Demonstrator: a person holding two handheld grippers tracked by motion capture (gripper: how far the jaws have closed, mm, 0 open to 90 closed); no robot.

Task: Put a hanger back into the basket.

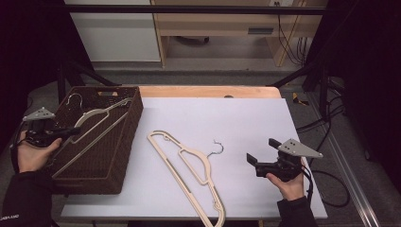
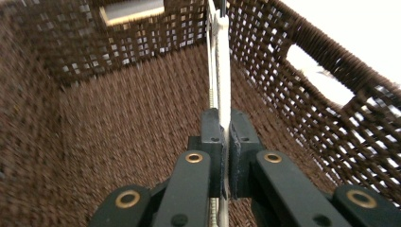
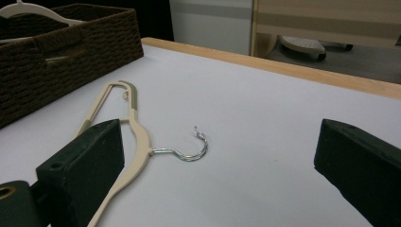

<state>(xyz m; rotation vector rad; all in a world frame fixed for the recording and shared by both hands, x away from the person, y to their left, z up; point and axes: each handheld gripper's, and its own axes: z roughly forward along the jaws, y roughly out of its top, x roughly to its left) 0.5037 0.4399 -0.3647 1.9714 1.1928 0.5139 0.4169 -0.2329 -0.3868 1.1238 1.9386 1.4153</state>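
Observation:
A dark brown wicker basket [image 1: 126,137] stands at the table's left. A cream plastic hanger [image 1: 97,124] lies tilted in it, metal hook toward the far corner. My left gripper [image 1: 75,129] is shut on this hanger [image 2: 223,71] over the basket's near left side; the jaws pinch its thin bar. A second cream hanger [image 1: 187,172] with a metal hook [image 3: 189,152] lies flat on the white table top. My right gripper [image 1: 250,159] hovers open just right of that hanger, jaws wide apart and empty.
The white table top [image 1: 236,118] has a wooden strip [image 1: 208,91] along its far edge. Basket walls [image 2: 302,80] with a handle cutout rise close around the left gripper. Beyond the table are a white cabinet [image 1: 116,33], wooden furniture [image 1: 222,26] and cables [image 1: 326,127].

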